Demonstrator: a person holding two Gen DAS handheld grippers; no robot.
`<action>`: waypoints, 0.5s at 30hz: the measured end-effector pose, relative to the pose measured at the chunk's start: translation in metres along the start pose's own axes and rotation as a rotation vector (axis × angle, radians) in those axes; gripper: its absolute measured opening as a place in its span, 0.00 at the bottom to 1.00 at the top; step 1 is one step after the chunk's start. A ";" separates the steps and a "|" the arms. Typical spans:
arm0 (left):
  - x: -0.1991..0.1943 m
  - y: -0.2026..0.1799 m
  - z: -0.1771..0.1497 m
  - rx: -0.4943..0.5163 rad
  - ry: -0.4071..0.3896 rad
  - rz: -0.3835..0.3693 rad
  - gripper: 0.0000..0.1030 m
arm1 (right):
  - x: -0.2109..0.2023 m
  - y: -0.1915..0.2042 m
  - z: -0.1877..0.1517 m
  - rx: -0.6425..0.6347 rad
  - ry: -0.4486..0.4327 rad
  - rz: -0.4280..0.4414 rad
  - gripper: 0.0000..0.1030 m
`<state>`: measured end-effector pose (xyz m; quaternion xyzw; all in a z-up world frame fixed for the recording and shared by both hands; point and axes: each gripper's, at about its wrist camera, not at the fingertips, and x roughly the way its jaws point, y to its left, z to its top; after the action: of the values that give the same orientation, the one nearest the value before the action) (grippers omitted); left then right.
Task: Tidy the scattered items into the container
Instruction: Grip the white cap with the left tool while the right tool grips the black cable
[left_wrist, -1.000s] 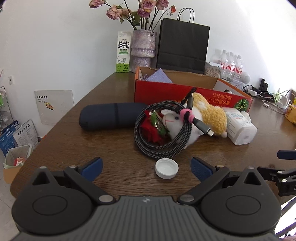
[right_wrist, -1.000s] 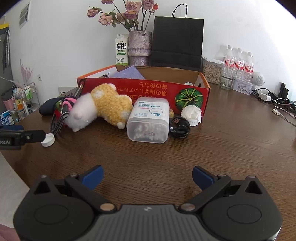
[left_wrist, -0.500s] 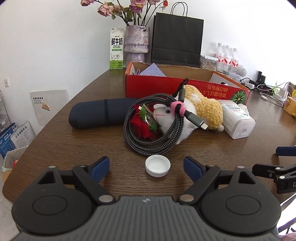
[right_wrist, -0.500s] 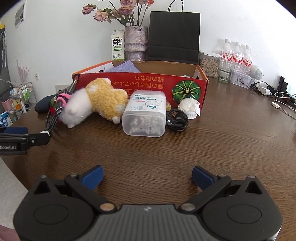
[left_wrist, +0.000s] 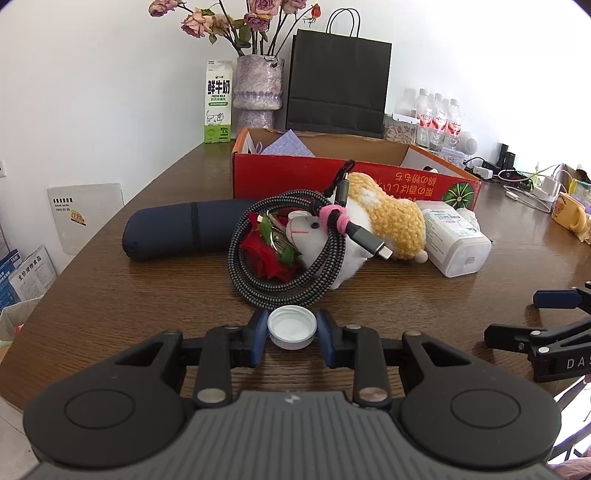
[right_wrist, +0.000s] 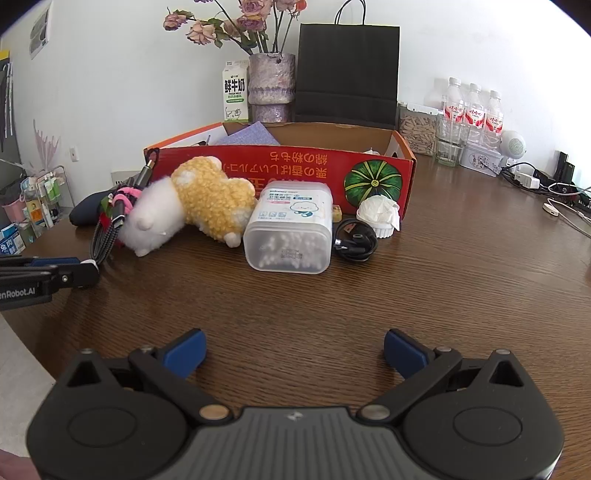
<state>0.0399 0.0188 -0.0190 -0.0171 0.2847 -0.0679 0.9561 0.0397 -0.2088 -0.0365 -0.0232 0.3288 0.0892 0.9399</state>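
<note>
while left gripper (left_wrist: 291, 329) fingers pinch white cap (left_wrist: 292, 327), right gripper (right_wrist: 294, 347) fingers spread; carton (left_wrist: 218, 102) reads "fresh milk"

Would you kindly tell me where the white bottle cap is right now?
In the left wrist view, the white bottle cap sits clamped in the left gripper, just before the coiled braided cable.
</note>
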 end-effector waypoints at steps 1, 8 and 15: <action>-0.001 0.001 0.001 -0.002 -0.004 0.001 0.29 | 0.000 0.000 0.000 0.000 0.000 0.000 1.00; -0.006 0.007 0.007 -0.019 -0.031 0.012 0.29 | 0.003 -0.001 0.004 -0.001 0.001 -0.011 1.00; -0.011 0.016 0.015 -0.038 -0.056 0.032 0.29 | 0.003 -0.018 0.014 -0.008 -0.037 -0.079 1.00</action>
<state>0.0412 0.0355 -0.0018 -0.0326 0.2594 -0.0468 0.9641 0.0535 -0.2250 -0.0279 -0.0384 0.3098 0.0539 0.9485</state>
